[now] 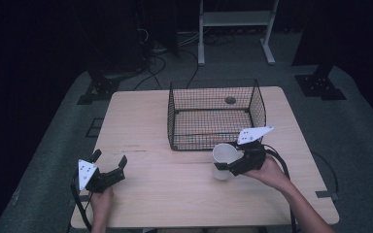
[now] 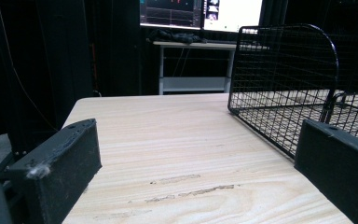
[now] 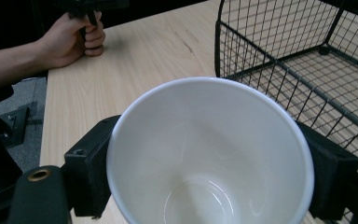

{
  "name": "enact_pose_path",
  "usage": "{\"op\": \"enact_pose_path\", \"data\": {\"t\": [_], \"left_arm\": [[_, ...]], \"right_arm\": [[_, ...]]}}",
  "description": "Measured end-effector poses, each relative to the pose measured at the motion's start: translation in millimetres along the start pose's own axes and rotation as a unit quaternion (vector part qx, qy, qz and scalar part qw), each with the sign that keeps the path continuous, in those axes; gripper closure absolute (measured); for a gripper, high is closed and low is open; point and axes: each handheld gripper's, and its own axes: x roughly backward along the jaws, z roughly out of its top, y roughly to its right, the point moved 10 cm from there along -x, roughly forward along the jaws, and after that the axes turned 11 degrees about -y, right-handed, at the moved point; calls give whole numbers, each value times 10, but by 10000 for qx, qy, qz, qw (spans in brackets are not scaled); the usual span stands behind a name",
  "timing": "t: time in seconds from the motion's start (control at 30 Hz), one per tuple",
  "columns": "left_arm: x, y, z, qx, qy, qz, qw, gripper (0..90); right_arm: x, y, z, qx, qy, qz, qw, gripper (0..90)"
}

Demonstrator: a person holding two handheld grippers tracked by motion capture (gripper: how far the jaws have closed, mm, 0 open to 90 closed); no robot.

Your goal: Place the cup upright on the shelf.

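A white cup [image 1: 223, 160] hangs just above the wooden table [image 1: 175, 194], in front of the black wire basket [image 1: 216, 115]. My right gripper [image 1: 233, 165] is shut on it. In the right gripper view the cup [image 3: 209, 158] is upright and empty, with a black jaw pressed on each side of it. My left gripper [image 1: 109, 162] rests near the table's front left, open, nothing between its fingers [image 2: 56, 172]. The other hand [image 3: 74, 37] shows far off in the right gripper view.
The wire basket [image 2: 284, 88] stands at the table's far middle, open at the top, with nothing inside. Bare wood [image 2: 182, 140] stretches between the left gripper and the basket. A white stand [image 1: 235, 29] and cables sit on the floor beyond the table.
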Motion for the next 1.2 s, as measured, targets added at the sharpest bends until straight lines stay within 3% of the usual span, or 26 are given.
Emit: {"op": "enact_pose_path", "data": {"t": [0.5,0.8,1.2], "left_arm": [[-1,2,5,14,25,-19,10000,0],[0,-4,4,34,22,-22,10000,0],[-2,-2,5,20,23,-34,10000,0]], "right_arm": [[40,121,490,140,-32,249,9996,182],[52,235,670,200,-98,170,9996,182],[170,390,950,197,133,126,9996,183]]}}
